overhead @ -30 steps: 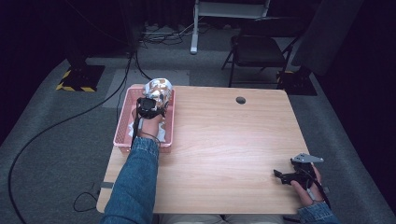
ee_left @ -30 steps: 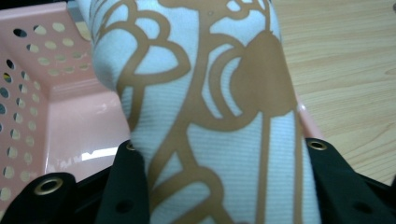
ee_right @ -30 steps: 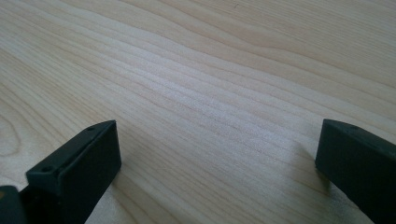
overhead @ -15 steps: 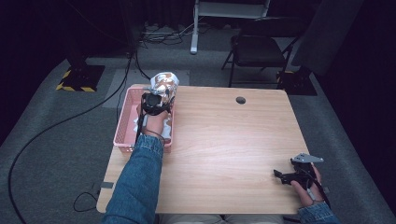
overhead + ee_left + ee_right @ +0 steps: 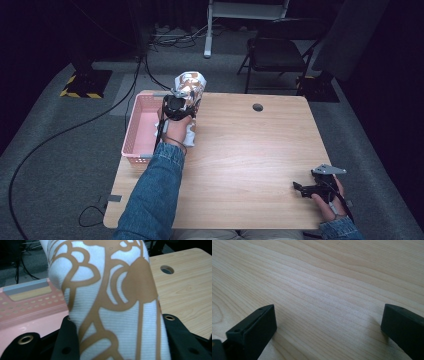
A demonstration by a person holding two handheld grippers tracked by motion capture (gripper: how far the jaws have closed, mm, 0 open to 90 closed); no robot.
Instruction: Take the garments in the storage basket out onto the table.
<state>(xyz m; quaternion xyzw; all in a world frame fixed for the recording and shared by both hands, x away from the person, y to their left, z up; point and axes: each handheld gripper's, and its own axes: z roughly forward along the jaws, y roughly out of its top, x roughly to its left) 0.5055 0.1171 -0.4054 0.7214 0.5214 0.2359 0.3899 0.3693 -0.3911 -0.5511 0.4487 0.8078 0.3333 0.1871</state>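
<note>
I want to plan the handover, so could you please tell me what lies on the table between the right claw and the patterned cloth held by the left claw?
In the high view, only bare table lies between the right claw and the patterned cloth.

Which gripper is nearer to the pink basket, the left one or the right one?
The left. The left gripper, holding a white and brown patterned cloth, is at the pink basket, over its right rim. The right gripper rests far away, near the table's opposite front corner.
</note>
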